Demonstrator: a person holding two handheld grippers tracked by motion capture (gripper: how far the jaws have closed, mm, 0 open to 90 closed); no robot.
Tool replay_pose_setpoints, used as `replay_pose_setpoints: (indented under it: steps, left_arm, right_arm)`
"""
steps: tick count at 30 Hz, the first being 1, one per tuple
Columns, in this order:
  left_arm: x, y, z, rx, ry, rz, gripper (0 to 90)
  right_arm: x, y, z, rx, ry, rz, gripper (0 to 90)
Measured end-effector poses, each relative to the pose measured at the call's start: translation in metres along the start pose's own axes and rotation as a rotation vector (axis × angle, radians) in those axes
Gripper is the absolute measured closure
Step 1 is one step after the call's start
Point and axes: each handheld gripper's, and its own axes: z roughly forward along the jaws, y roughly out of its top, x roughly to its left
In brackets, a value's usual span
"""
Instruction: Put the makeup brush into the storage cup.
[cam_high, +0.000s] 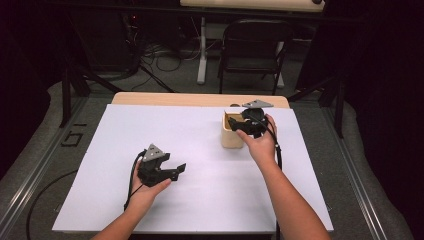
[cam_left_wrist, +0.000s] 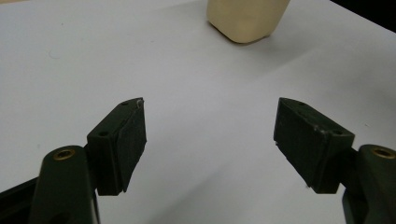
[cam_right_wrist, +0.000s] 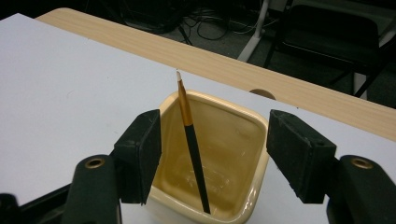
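A cream square cup (cam_high: 231, 136) stands at the back right of the white sheet (cam_high: 200, 200). In the right gripper view a thin brush (cam_right_wrist: 192, 144) with a black handle and gold ferrule stands in the cup (cam_right_wrist: 252, 122), leaning on its far rim, tip up. My right gripper (cam_high: 248, 125) hovers over the cup; its jaws (cam_right_wrist: 215, 121) stand open on either side of the brush without touching it. My left gripper (cam_high: 177, 170) rests low over the sheet at front left, jaws (cam_left_wrist: 210, 105) wide open and empty, pointing toward the cup (cam_left_wrist: 247, 21).
The white sheet covers most of a wooden table whose bare far edge (cam_high: 200, 99) shows behind the cup. A black chair (cam_high: 252, 45) and floor cables lie beyond the table. Bare sheet stretches between the two hands.
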Motion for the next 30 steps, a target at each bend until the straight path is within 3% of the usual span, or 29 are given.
replay_pose_setpoints:
  steps: [19,30]
  left_arm:
    - [0.002,0.000,-0.001,0.011,0.012,0.002,25.5]
    - [0.007,0.002,-0.003,0.017,0.029,-0.023,25.4]
  right_arm:
    - [0.005,-0.011,-0.019,-0.008,0.018,-0.017,35.5]
    - [0.007,-0.022,-0.034,-0.011,0.037,-0.018,35.5]
